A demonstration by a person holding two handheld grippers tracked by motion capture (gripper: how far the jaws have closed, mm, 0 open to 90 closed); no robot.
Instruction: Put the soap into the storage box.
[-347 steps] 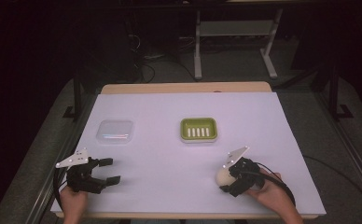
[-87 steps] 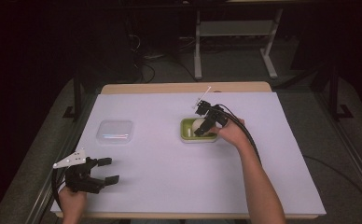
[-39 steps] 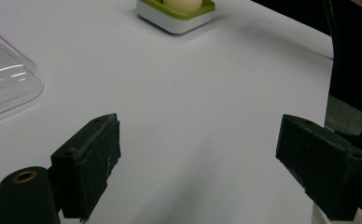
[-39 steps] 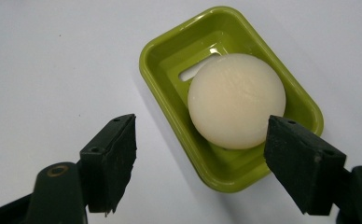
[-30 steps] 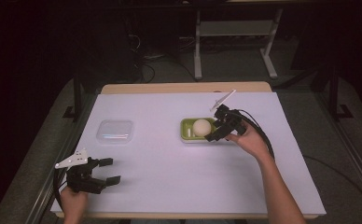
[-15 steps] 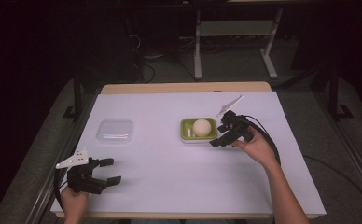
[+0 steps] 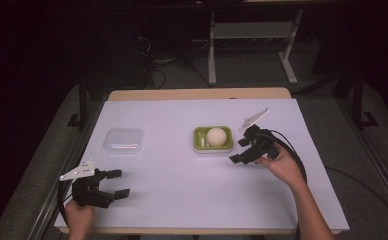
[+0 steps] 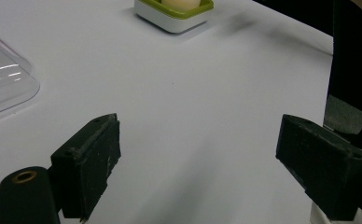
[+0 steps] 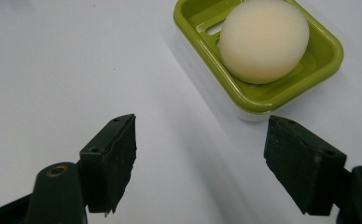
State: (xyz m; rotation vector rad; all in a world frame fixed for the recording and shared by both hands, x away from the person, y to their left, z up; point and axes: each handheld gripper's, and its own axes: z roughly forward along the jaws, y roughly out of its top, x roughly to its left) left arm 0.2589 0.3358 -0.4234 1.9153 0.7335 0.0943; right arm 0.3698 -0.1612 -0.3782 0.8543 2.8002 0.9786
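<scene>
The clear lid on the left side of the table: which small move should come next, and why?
Probably the left gripper should reach forward to the clear lid. The soap already lies in the green dish, and the right gripper is open beside it, holding nothing. The left gripper is open too, and the lid lies just ahead of it, so covering the dish looks like the step left.

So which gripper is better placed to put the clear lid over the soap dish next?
Probably left: the left gripper sits open, near the clear lid; the right gripper is beside the soap dish, farther away.
</scene>
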